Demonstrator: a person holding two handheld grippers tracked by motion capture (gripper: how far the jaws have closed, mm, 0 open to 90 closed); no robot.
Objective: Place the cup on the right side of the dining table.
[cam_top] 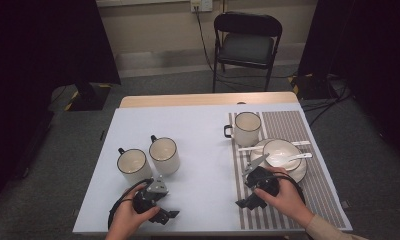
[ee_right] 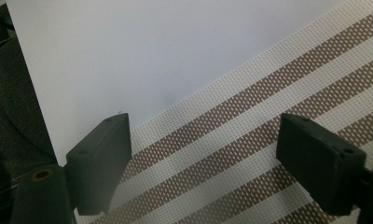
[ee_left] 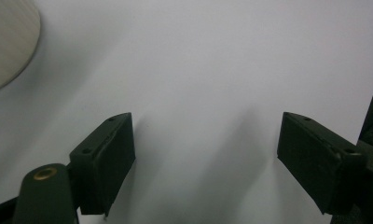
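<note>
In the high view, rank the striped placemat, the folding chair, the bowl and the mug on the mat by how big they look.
1. Striped placemat, largest.
2. Folding chair, though it stands farther off.
3. Bowl.
4. Mug on the mat, close to the bowl; that ranking is unsure.

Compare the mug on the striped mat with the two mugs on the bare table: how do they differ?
The mat mug stands alone on the striped placemat, beyond the bowl; the table mugs stand side by side on the white tabletop, ahead of the left gripper. The mat mug's handle points left; the table mugs' handles point away from the person. All three are cream with dark rims, upright, apparently empty.
</note>
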